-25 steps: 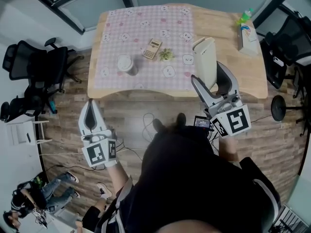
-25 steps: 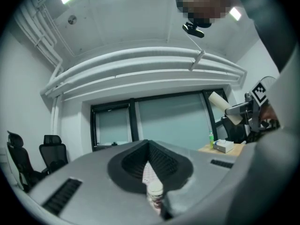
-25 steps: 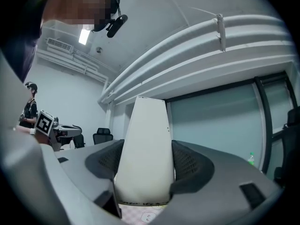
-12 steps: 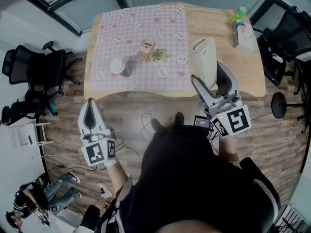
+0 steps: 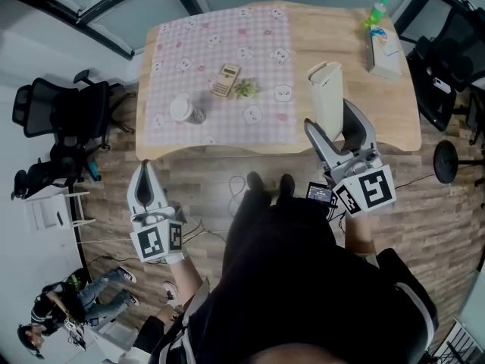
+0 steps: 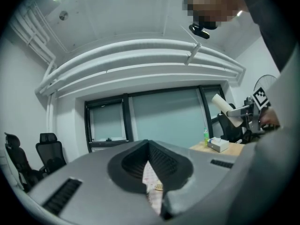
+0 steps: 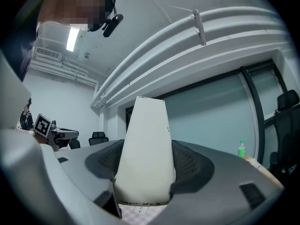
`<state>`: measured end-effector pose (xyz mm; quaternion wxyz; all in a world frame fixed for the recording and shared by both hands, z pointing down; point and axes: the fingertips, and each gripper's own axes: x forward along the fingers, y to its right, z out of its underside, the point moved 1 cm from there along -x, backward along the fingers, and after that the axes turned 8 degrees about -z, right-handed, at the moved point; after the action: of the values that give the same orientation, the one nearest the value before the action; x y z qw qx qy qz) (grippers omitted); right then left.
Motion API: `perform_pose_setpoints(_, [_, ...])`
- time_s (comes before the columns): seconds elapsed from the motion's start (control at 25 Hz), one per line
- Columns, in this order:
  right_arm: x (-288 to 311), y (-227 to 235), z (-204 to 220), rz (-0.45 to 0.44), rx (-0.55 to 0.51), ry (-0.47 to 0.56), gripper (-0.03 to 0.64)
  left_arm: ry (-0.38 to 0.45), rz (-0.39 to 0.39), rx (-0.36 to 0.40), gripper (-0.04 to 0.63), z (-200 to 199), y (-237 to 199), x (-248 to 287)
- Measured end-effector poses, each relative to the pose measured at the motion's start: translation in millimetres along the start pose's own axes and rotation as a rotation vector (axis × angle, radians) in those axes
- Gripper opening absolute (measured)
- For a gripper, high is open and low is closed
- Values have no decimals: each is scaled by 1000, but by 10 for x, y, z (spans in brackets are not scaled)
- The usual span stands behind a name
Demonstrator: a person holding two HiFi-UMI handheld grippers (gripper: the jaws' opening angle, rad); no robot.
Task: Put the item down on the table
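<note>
Right, box (image 5: pixel 326 89) is clamped upright in the right gripper (image 5: pixel 332 123), over the table's (image 5: pixel 356 51) near edge, above bare wood just right of the checked cloth (image 5: pixel 220 51). Lower it level, seat the base flat, then release; it's tall and narrow, so probably tippy. Plain off-white, smooth sides. Left gripper (image 5: pixel 144 186) is closed on nothing, off the table.

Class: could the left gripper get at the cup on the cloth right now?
Probably yes: the left gripper is empty, jaws together, and nothing stands between it and the cup.
</note>
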<state>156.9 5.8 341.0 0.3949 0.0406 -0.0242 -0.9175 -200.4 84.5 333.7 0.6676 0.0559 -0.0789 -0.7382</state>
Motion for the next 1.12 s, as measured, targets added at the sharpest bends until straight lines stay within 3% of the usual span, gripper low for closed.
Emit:
perform_pose_setpoints(0.28, [195,-57,40,6,-8,-31,324,5,36,-14,-8,166,-44,307])
perform_pose_setpoints(0.64, [807,-146,-106,19,-35,-57,324,43,117,-103,-8,261,-170,1039])
perform_pose_setpoints(0.84, [1230,-243,-75,-1,-63,-95,324,21,205,-119,-6,469,-113,1295])
perform_pose_setpoints(1.0, [1532,-307,-45,-9,-74,-126,324,19,239,-176,-7,520,-171,1519])
perform_pose_setpoints(1.12, [1711,-359,-64,-11,-91,-135,324,0,269,-170,-6,632,-209,1621])
